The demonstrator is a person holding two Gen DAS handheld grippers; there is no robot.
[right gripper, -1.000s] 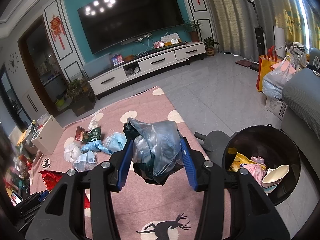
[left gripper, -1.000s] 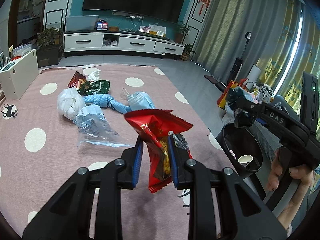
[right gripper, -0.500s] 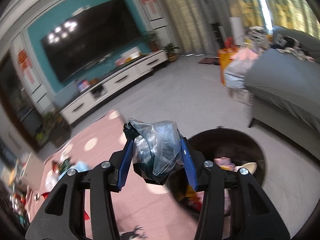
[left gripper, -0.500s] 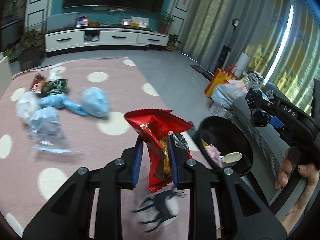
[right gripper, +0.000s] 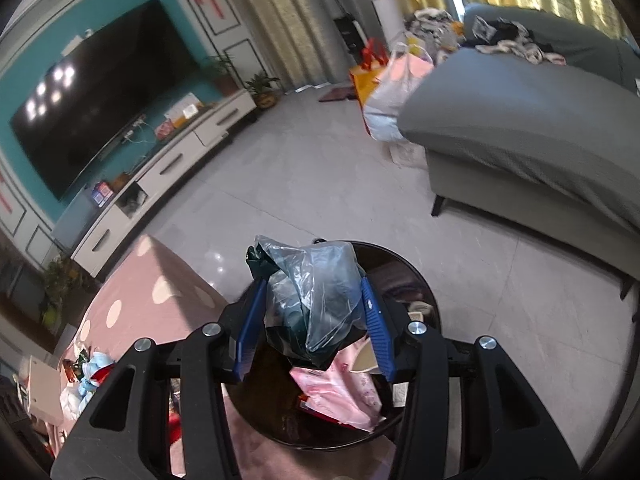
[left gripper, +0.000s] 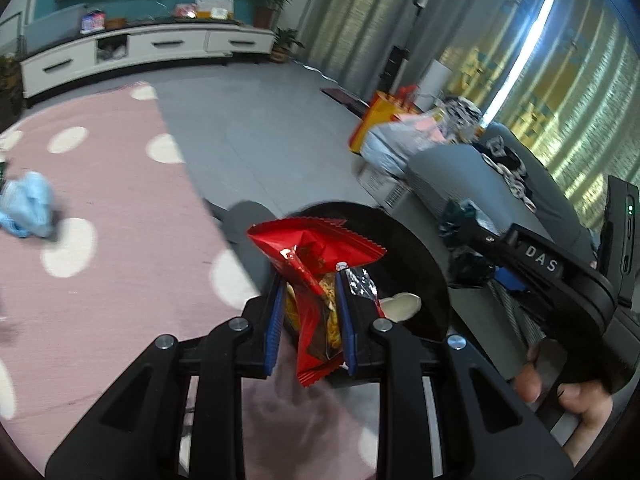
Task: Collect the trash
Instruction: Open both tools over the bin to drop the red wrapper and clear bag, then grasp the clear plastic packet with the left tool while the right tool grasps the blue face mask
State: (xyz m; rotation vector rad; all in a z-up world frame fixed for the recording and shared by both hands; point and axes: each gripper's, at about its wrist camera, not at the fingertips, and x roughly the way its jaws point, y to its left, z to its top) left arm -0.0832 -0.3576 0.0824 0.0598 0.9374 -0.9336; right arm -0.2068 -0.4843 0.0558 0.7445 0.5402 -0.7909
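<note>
My left gripper is shut on a red snack wrapper, which hangs just in front of the black round trash bin. My right gripper is shut on a crumpled grey plastic bag and hangs directly over the same trash bin. Inside the bin lie a pink wrapper and other trash. In the left wrist view the right gripper reaches in from the right, held by a hand. More trash, light blue, lies on the pink dotted rug at far left.
A grey sofa stands right of the bin, with bags beside it on the grey tiled floor. A white TV cabinet and a wall TV line the far wall. Curtains hang at right.
Both grippers swung right from the rug to the trash bin, each keeping its load. The bin now sits right under the right gripper; the rug's trash slid off left.
</note>
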